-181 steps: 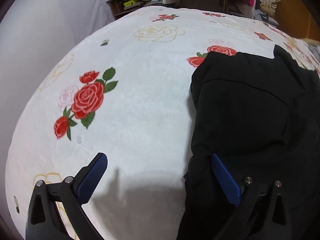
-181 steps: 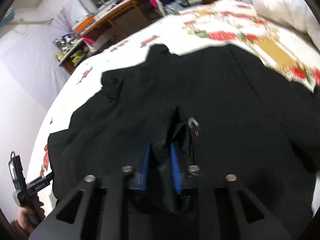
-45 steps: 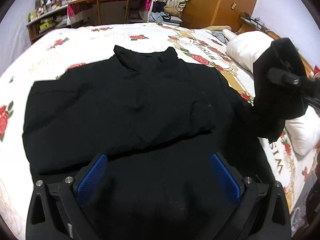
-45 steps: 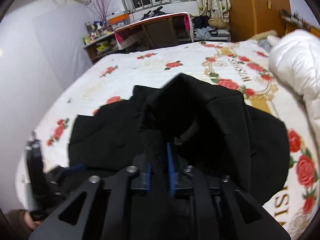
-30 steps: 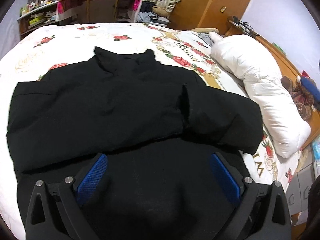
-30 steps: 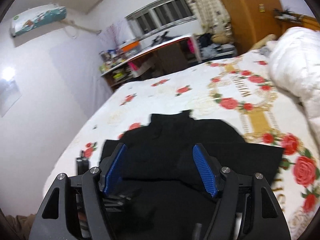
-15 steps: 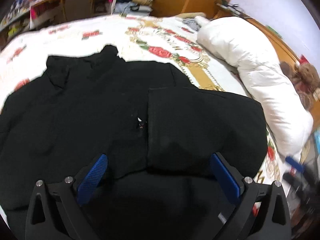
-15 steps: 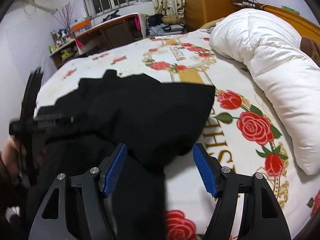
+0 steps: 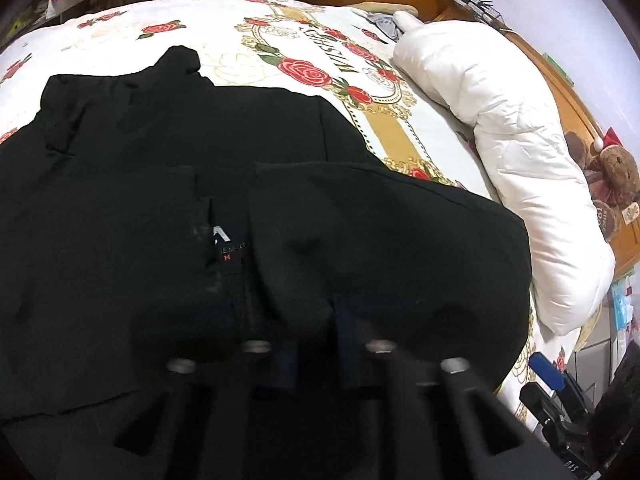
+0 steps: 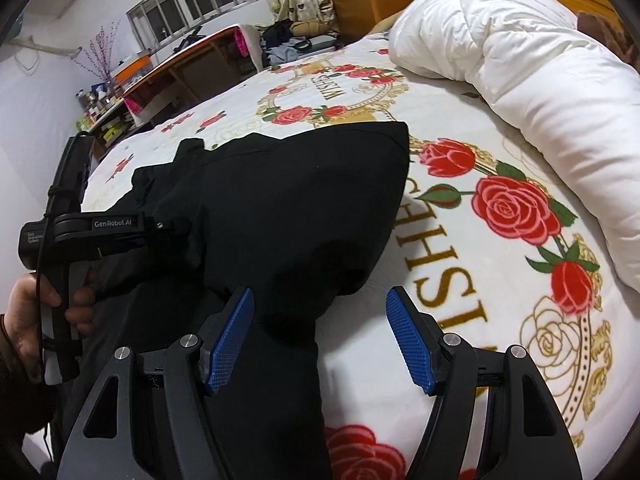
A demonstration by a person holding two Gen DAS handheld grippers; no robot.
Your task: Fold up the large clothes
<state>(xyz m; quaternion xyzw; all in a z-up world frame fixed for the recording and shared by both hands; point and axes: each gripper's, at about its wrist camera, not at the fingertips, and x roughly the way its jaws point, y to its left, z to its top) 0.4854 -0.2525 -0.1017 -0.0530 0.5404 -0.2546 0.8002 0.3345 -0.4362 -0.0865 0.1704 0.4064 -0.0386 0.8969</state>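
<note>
A large black garment [image 9: 160, 184] lies spread on the rose-patterned bedspread [image 9: 304, 28], with both sleeves folded in over its body. My left gripper [image 9: 314, 344] is shut on a fold of the black fabric near its lower middle, beside a small label [image 9: 228, 250]. My right gripper [image 10: 320, 338] is open and empty, just above the folded right sleeve [image 10: 304, 200] at the garment's right edge. The left gripper's body [image 10: 100, 230] and the hand holding it show at the left of the right wrist view.
A thick white duvet [image 9: 508, 152] lies along the right side of the bed [image 10: 532, 60]. A teddy bear [image 9: 616, 176] sits by the wooden headboard. A desk [image 10: 192, 64] and cluttered shelves stand beyond the bed's far end.
My left gripper has closed on the black fabric near the label; it was open half a second ago. My right gripper stays open and has moved closer to the folded sleeve.
</note>
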